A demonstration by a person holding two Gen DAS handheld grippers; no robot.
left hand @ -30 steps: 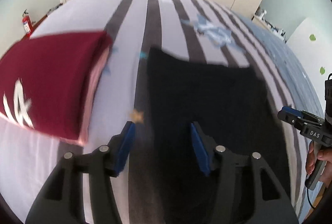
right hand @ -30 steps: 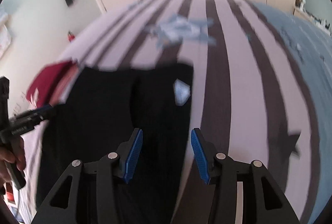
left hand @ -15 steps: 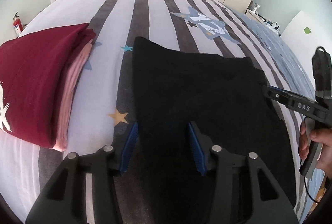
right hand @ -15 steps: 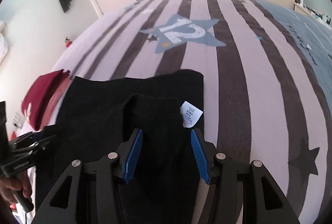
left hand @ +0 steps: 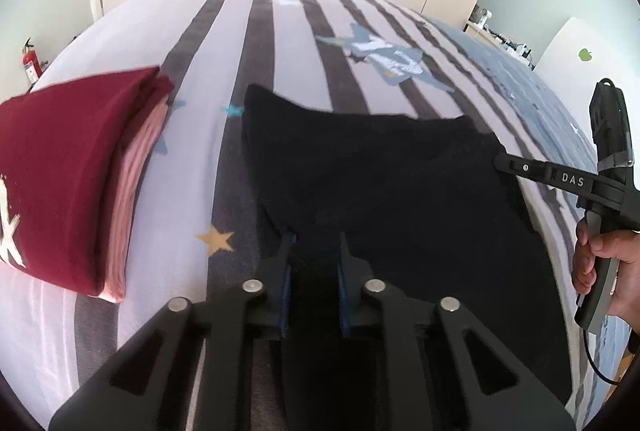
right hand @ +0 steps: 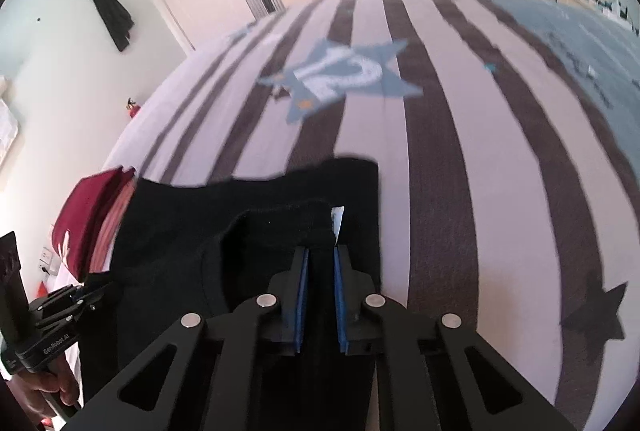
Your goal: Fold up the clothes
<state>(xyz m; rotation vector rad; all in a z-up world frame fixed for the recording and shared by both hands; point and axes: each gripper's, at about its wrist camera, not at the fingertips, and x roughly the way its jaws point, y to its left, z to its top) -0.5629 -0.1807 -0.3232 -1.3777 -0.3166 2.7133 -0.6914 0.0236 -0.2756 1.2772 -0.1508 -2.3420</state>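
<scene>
The striped bedspread [left hand: 256,43] covers nearly everything, with a black garment [left hand: 400,183] spread across its near half. Beside it, a folded maroon top [left hand: 60,167] sits stacked on a pink one [left hand: 132,171], so some of the folding looks done; the black piece appears only partly folded, its white label [right hand: 338,221] showing. The left gripper [left hand: 314,251] and right gripper [right hand: 320,263] each pinch the near black cloth. Half a second ago both sets of blue fingers stood spread above it; they've since closed.
</scene>
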